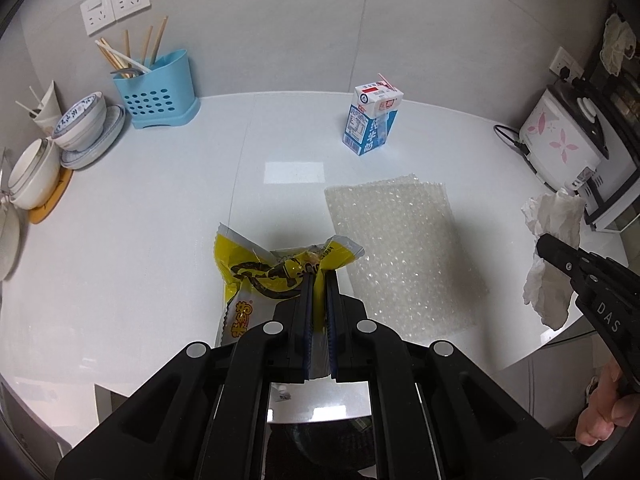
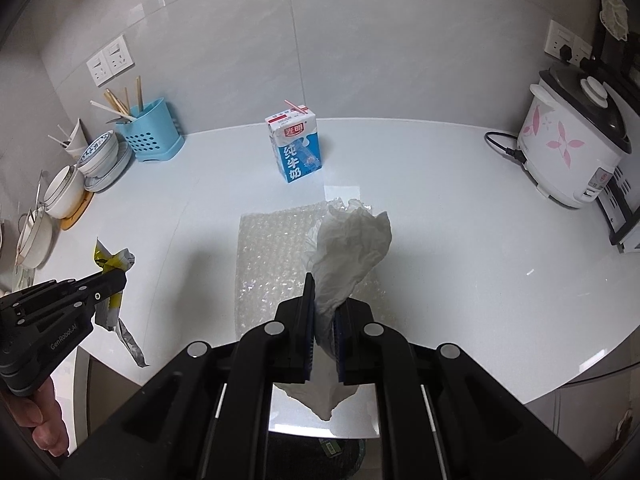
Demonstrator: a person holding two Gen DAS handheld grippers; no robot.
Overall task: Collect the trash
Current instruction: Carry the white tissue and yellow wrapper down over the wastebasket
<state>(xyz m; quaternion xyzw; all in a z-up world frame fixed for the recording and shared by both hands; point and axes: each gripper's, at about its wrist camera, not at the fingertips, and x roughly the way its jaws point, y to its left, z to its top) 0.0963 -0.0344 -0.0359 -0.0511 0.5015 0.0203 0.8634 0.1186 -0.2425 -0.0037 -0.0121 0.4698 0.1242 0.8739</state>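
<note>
1. Nearest, the left gripper (image 1: 319, 276) is clenched on a yellow snack wrapper (image 1: 256, 268), which hangs clear of the white counter (image 1: 160, 220), apparently lifted for carrying to a bin.
2. Likewise, the right gripper (image 2: 325, 280) is clamped on a crumpled white tissue (image 2: 352, 240), held above the counter's front edge.
3. Beyond them, a sheet of bubble wrap (image 1: 404, 248) lies flat, uncollected.
4. Further back, a milk carton (image 2: 296, 144) with its straw stands upright, probably trash still to fetch.
5. Farthest, a blue utensil holder (image 1: 156, 88), stacked bowls (image 1: 84, 120) and a rice cooker (image 2: 572, 148) line the wall; judged as kitchenware, not trash.
</note>
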